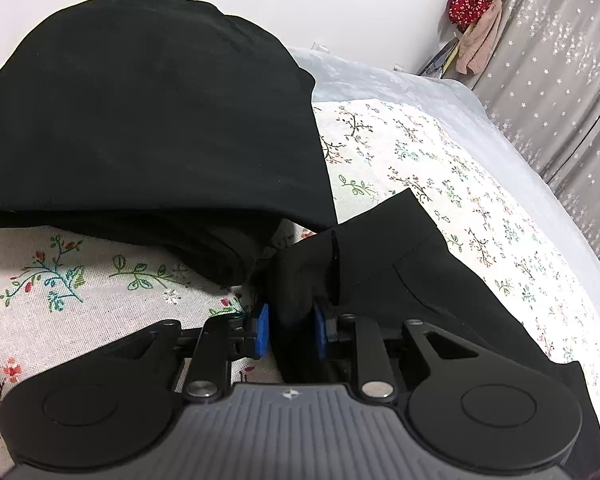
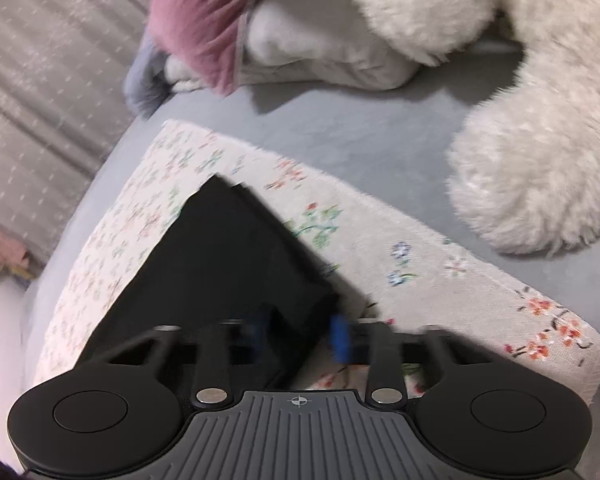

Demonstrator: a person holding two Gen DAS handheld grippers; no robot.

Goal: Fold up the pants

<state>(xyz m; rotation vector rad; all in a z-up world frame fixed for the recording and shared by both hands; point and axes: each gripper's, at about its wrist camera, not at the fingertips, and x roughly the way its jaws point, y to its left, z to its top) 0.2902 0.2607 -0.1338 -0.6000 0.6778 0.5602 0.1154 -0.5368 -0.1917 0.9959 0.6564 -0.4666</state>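
A: How many grippers hold fabric?
B: Two. The left gripper (image 1: 290,334) pinches a bunch of the one pair of black pants (image 1: 140,120); the right gripper (image 2: 300,334) clamps a corner.
A: Beyond?
B: Pants on one floral cloth (image 1: 440,152), one fluffy white toy (image 2: 540,168) farther.

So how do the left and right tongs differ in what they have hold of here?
Left tongs pinch a bunched, thick wad of the black pants; right tongs close on a flat corner edge. The left view is sharp, the right blurred. Both have blue pads and grip the same garment over the floral cloth.
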